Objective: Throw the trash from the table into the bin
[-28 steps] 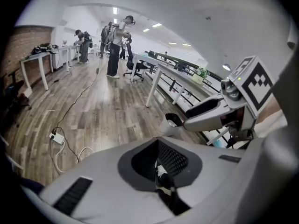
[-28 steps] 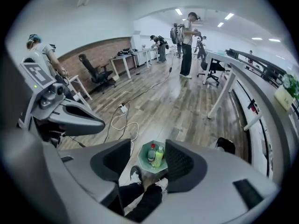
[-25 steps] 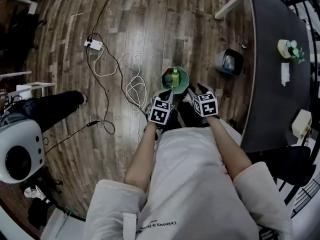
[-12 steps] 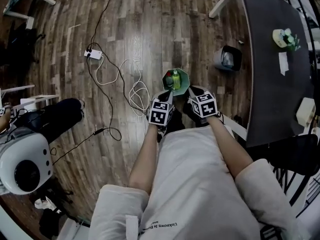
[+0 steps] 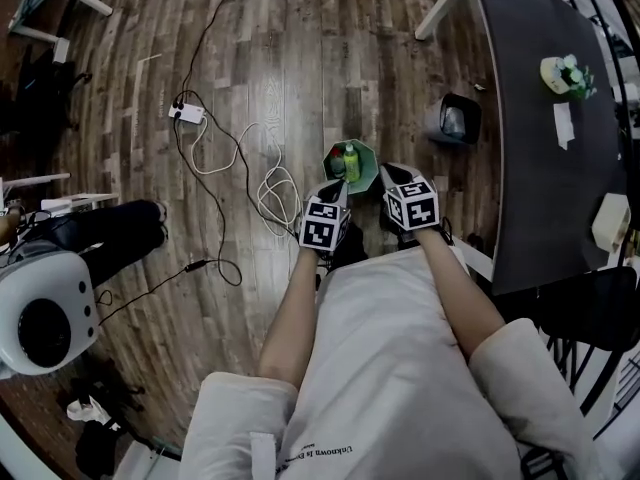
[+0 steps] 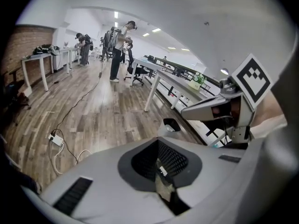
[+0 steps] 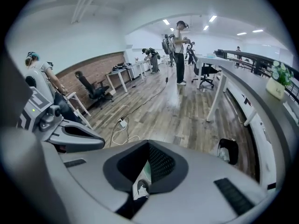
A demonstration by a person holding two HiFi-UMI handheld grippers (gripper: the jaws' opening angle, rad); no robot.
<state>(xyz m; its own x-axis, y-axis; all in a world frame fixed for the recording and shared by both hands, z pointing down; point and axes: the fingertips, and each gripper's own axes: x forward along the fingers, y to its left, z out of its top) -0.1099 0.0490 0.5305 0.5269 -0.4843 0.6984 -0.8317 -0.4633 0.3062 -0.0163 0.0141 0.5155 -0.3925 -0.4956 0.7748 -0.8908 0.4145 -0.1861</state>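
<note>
The trash in sight is a green bottle (image 5: 351,159) lying in the green bin (image 5: 367,151) on the wooden floor (image 5: 300,58). Something red sits beside it, too small to name. Both tongs hang just above the bin's near rim. The left tongs (image 6: 164,178) are pressed together and so are the right tongs (image 7: 140,183). Neither gripper view shows anything caught between the pads, only a sliver of what lies below.

Well off to the right, the dark tabletop (image 5: 530,118) carries a white slip of paper (image 5: 562,125), a pale boxy thing (image 5: 607,223) near its close end and a potted plant (image 5: 566,73). A black bin (image 5: 457,118) stands on the floor against its edge. A white cable (image 5: 275,183) loops just left of the green bin.

If the paper and the box are trash, the job looks unfinished. The likely slips are a foot snagging the cable on the turn toward the tabletop, tongs reaching the paper without being opened first and merely pushing it, or the plant being knocked or taken for rubbish. The flat paper may also slide away rather than lift.
</note>
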